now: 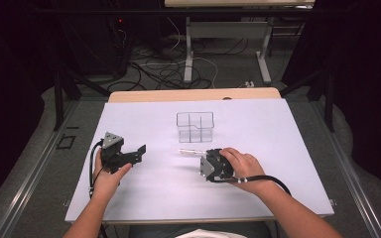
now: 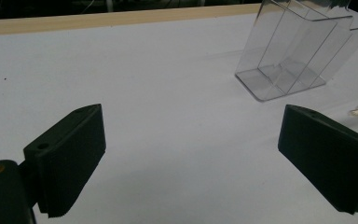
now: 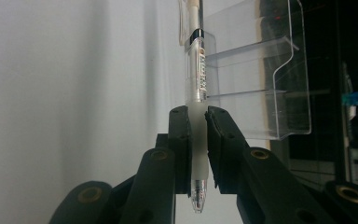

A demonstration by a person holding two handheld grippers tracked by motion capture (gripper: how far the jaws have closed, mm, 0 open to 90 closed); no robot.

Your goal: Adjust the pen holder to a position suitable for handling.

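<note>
The counter is white, with a wooden strip along its far edge. Most of it is bare, so there is lots of room on every side. A clear box with little walls inside stands near the middle, toward the back.

The right hand-held gripper is just in front of the box. Its jaws are squeezed tight on a clear pen, holding it by the soft grip near the tip. The pen sticks out to the left, a bit above the counter. The right hand wraps the gripper from behind.

The left hand-held gripper has its jaws wide apart and holds nothing. The left hand keeps it low over the counter, well to the left of the box, pointing right.
</note>
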